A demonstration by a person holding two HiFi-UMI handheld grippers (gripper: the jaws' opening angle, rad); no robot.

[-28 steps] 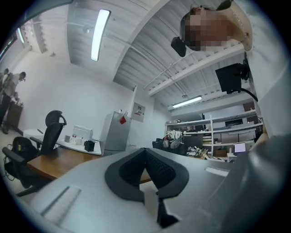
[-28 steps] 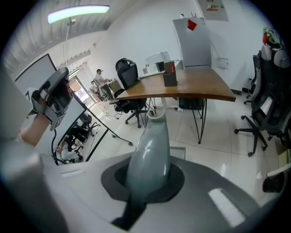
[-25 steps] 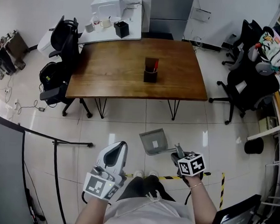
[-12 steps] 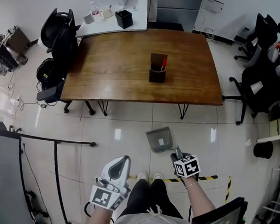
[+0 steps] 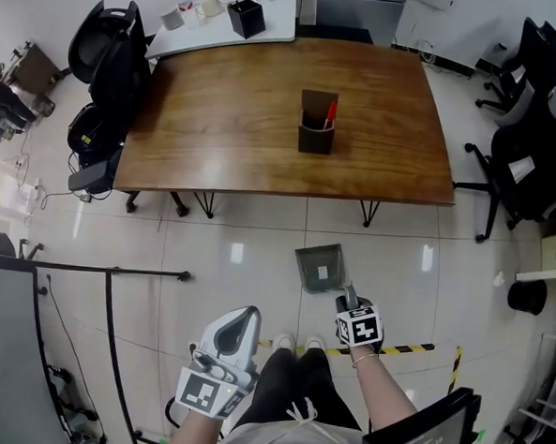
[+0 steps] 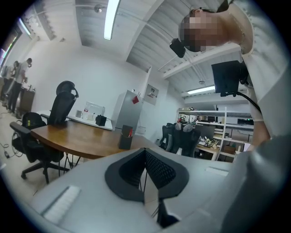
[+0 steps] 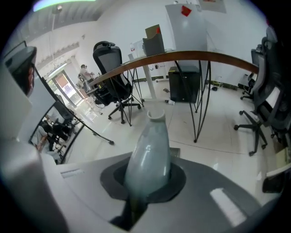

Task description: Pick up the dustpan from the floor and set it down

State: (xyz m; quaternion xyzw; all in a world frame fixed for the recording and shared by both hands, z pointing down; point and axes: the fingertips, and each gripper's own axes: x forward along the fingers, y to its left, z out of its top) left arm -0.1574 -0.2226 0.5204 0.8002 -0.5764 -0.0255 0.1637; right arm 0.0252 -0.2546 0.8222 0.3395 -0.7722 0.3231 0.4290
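Currently the right tongs (image 7: 146,181) are clamped shut on the handle (image 7: 148,148) of the dustpan (image 5: 320,268), pads tight on both sides. The pan sits low over the tiled floor (image 5: 236,289), just ahead of my shoes (image 5: 289,343) and short of the wooden counter (image 5: 228,119). I can't tell whether its bottom touches the tile.

The left tongs (image 6: 144,154) are closed tip to tip with nothing in them, held off to the side and not involved.

Step, as I judge it: this is the set-down part. The pick-up is done since the handle is gripped, and the release is not yet done.

The next move calls for bringing the pan flat onto the tile. After that, spread the right jaws enough to free the handle and back off along the handle line so the pan isn't dragged.

Room to move:
- There is open tile all round the pan.
- The counter legs (image 5: 368,212) are ahead and apart from it, and the counter edge overhangs beyond them.
- The striped tape (image 5: 411,347) is just behind the right hand.
- A black rail (image 5: 115,277) is well off to the left.
- The office chairs (image 5: 520,175) are well off to the right.
- A pen holder (image 5: 316,125) stands on the counter and is no concern.

The main risk is a tilted pan tipping on release.
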